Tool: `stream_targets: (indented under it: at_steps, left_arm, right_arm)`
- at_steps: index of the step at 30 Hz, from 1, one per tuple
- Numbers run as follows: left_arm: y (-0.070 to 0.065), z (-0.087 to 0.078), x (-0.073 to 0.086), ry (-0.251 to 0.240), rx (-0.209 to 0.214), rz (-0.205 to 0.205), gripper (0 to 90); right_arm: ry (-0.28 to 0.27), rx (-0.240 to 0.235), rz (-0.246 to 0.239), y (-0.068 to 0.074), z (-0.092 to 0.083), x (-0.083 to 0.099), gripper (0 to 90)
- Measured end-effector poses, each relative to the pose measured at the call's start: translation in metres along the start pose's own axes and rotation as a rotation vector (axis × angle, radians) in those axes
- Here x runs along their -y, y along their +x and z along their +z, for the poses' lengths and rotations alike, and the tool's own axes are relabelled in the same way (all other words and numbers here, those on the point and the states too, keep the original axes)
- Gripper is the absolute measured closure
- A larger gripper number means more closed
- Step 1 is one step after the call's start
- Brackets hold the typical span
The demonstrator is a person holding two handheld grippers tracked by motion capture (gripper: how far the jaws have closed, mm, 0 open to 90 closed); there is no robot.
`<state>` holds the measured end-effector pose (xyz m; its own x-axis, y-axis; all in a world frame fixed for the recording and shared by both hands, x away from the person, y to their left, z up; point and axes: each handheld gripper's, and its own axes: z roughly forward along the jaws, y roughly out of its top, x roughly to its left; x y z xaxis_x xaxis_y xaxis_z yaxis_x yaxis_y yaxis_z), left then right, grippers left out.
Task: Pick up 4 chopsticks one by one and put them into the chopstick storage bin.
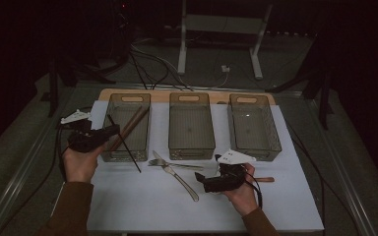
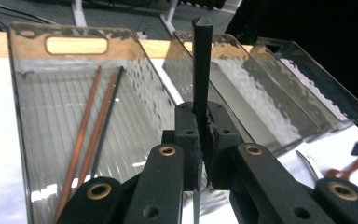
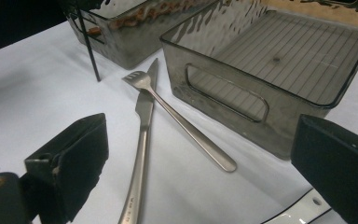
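Currently logging one moment, as I read it from the remote station.
Left gripper (image 1: 109, 131): jaws clamped on a black chopstick (image 1: 123, 143), which slants from 11 to 5 o'clock across the near right corner of the left bin (image 1: 111, 123).
Right gripper (image 3: 198, 154): jaws spread wide, nothing between them; I see it at 5 o'clock on the sheet.
Left bin contents: two brown chopsticks (image 2: 89, 135) and a dark one lying lengthwise.
Obstacles: fork (image 3: 179, 119) and knife (image 3: 141, 147) crossed at 6 o'clock of the middle bin (image 1: 191, 125), ahead of the right gripper.
Other items: right bin (image 1: 253, 127) at 3 o'clock; a brown handle (image 1: 264, 179) beside the right hand (image 1: 241, 194).
Surface: white sheet (image 1: 142, 201) over a wooden board, grey floor around.
Room: dark, cables and a white stand at 12 o'clock.
View difference: the left gripper view resolves the bin's ribbed floor and separate sticks; the high view blurs them.
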<state>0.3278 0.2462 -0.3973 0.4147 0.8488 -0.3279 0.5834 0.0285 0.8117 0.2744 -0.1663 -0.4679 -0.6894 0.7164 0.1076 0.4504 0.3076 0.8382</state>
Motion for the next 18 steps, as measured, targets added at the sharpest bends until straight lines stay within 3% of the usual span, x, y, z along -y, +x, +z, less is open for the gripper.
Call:
stream_targets:
  at_steps: [4,9,18]
  left_arm:
    - [0.004,0.006,-0.007,-0.012,-0.026,0.002,86.6]
    - [0.01,0.015,-0.013,-0.038,-0.029,-0.011,86.6]
    - [0.016,0.036,-0.027,-0.064,-0.049,0.002,86.5]
  right_arm:
    - [0.003,0.001,-0.003,-0.002,0.0,0.001,4.4]
    - [0.004,0.005,-0.003,-0.002,0.0,0.002,4.5]
    - [0.009,0.01,0.001,-0.004,-0.001,0.004,4.7]
